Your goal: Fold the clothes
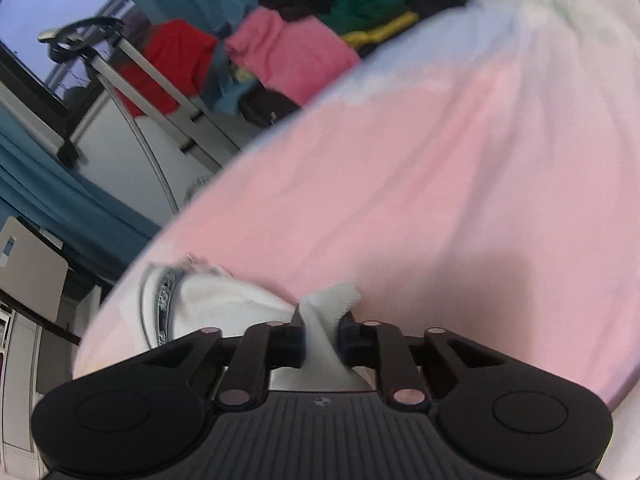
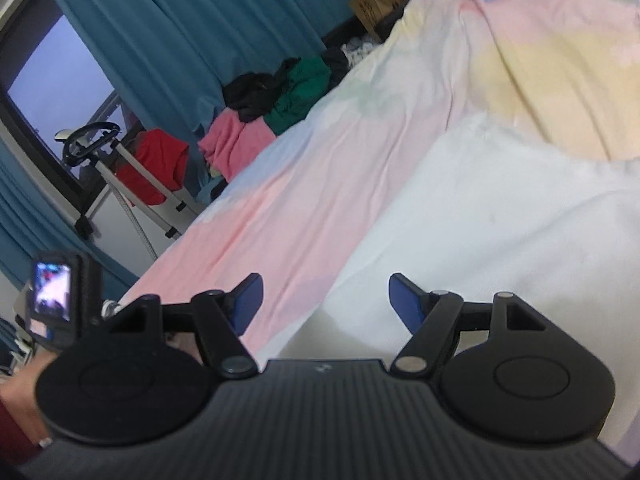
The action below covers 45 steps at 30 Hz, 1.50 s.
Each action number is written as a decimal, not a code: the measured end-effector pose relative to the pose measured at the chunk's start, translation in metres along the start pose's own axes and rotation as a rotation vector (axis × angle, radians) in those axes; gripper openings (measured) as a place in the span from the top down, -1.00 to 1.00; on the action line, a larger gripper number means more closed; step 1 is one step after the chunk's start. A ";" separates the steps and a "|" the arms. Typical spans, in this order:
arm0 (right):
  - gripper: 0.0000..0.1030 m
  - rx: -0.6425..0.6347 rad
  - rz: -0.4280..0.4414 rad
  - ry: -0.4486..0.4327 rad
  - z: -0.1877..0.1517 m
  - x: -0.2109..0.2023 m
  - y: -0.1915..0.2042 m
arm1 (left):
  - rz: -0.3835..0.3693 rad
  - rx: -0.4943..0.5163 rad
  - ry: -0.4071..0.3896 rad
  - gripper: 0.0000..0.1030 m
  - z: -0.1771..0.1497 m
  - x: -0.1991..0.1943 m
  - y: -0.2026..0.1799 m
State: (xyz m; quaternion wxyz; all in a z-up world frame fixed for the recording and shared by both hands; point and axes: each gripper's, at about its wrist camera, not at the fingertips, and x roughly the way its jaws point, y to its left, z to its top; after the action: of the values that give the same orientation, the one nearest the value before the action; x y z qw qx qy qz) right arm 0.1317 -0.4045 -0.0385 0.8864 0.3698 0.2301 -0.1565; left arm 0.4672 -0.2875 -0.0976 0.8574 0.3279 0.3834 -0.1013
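A white garment (image 1: pixel 224 300) lies on the pastel pink bedsheet (image 1: pixel 400 184). In the left wrist view my left gripper (image 1: pixel 320 332) is shut on a pinched fold of that white cloth, which sticks up between its jaws; a patterned collar edge (image 1: pixel 166 292) shows to the left. In the right wrist view the white garment (image 2: pixel 500 220) spreads over the sheet (image 2: pixel 280 208) ahead. My right gripper (image 2: pixel 324 300) hovers open above the garment's near edge, with nothing between its blue pads (image 2: pixel 248 300).
A heap of pink, green, black and yellow clothes (image 1: pixel 304 48) lies beyond the bed's far edge, beside teal curtains (image 2: pixel 180 32). A red garment (image 2: pixel 154 164) hangs on a metal rack by the window. The left hand with its camera (image 2: pixel 52 296) shows at the lower left.
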 end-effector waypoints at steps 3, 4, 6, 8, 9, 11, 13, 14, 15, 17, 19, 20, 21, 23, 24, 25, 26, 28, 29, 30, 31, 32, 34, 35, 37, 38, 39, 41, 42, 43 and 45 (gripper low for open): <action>-0.41 0.010 0.001 0.003 -0.002 -0.001 -0.001 | -0.033 -0.085 -0.151 0.80 0.013 -0.038 0.027; -0.41 0.013 0.000 0.002 -0.002 -0.001 -0.001 | -0.065 -0.119 -0.212 0.82 0.019 -0.055 0.034; -0.41 0.021 0.001 -0.007 -0.002 -0.004 -0.001 | -0.128 -0.186 -0.334 0.83 0.032 -0.088 0.047; -0.41 0.026 0.003 -0.019 -0.001 -0.007 -0.002 | -0.225 -0.229 -0.463 0.83 0.039 -0.123 0.053; -0.41 0.029 0.004 -0.025 0.000 -0.009 -0.002 | -0.257 -0.221 -0.493 0.81 0.037 -0.131 0.048; -0.41 0.036 0.017 -0.041 0.001 -0.013 -0.003 | -0.321 -0.203 -0.551 0.78 0.032 -0.146 0.036; -0.41 0.054 0.028 -0.046 0.002 -0.015 -0.006 | -0.366 -0.180 -0.558 0.73 0.021 -0.143 0.012; -0.41 0.068 0.039 -0.044 0.002 -0.016 -0.009 | -0.375 -0.173 -0.546 0.71 0.012 -0.136 0.001; -0.41 0.086 0.053 -0.036 0.003 -0.015 -0.011 | -0.396 -0.180 -0.527 0.67 0.002 -0.129 -0.009; -0.41 0.121 0.086 -0.016 0.003 -0.012 -0.017 | -0.469 -0.217 -0.490 0.53 -0.018 -0.117 -0.025; -0.40 0.155 0.120 0.005 0.003 -0.009 -0.023 | -0.487 -0.236 -0.464 0.34 -0.039 -0.110 -0.034; -0.41 0.183 0.160 0.035 0.004 -0.005 -0.027 | -0.481 -0.244 -0.461 0.26 -0.050 -0.111 -0.036; -0.40 0.214 0.190 0.052 0.003 -0.002 -0.030 | -0.476 -0.260 -0.460 0.08 -0.059 -0.105 -0.029; -0.40 0.264 0.243 0.077 0.003 0.002 -0.036 | -0.466 -0.305 -0.457 -0.10 -0.083 -0.103 -0.020; -0.39 0.284 0.263 0.087 0.004 0.004 -0.039 | -0.456 -0.333 -0.457 -0.16 -0.100 -0.109 -0.011; -0.39 0.311 0.287 0.097 0.004 0.007 -0.042 | -0.446 -0.361 -0.457 -0.25 -0.118 -0.115 -0.001; -0.39 0.343 0.315 0.110 0.003 0.009 -0.046 | -0.424 -0.393 -0.452 -0.28 -0.141 -0.129 0.012; -0.39 0.415 0.390 0.148 0.001 0.016 -0.051 | -0.377 -0.456 -0.428 -0.39 -0.185 -0.149 0.037; -0.39 0.451 0.427 0.168 0.000 0.019 -0.053 | -0.352 -0.488 -0.410 -0.40 -0.206 -0.156 0.050; -0.39 0.484 0.466 0.189 0.000 0.023 -0.055 | -0.331 -0.509 -0.390 -0.40 -0.225 -0.160 0.061; -0.39 0.509 0.497 0.211 0.001 0.027 -0.054 | -0.304 -0.533 -0.363 -0.40 -0.243 -0.162 0.072; -0.39 0.515 0.520 0.228 0.002 0.030 -0.052 | -0.277 -0.558 -0.335 -0.40 -0.261 -0.165 0.083; -0.40 0.489 0.567 0.258 0.010 0.040 -0.045 | -0.223 -0.617 -0.290 -0.40 -0.294 -0.168 0.105; -0.40 0.499 0.567 0.263 0.012 0.045 -0.044 | -0.197 -0.652 -0.271 -0.40 -0.309 -0.169 0.116; -0.40 0.524 0.559 0.271 0.016 0.053 -0.044 | -0.152 -0.738 -0.256 -0.40 -0.330 -0.178 0.136; -0.40 0.530 0.535 0.270 0.016 0.058 -0.044 | -0.146 -0.786 -0.252 -0.40 -0.337 -0.179 0.144; -0.40 0.534 0.505 0.276 0.016 0.066 -0.042 | -0.150 -0.816 -0.247 -0.40 -0.342 -0.184 0.150; -0.40 0.545 0.468 0.275 0.019 0.081 -0.037 | -0.162 -0.862 -0.251 -0.41 -0.350 -0.188 0.158; -0.40 0.556 0.436 0.263 0.023 0.089 -0.035 | -0.169 -0.876 -0.259 -0.41 -0.353 -0.190 0.160; -0.40 0.568 0.401 0.251 0.028 0.098 -0.034 | -0.173 -0.879 -0.269 -0.41 -0.356 -0.190 0.161; -0.38 0.592 0.332 0.227 0.037 0.114 -0.031 | -0.184 -0.894 -0.261 -0.41 -0.361 -0.188 0.167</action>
State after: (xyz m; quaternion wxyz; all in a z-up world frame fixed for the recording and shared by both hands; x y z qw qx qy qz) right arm 0.2253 -0.4645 -0.0931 0.7230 0.6580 0.2087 -0.0280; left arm 0.1962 0.0568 -0.0582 0.9429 -0.1243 0.3060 -0.0422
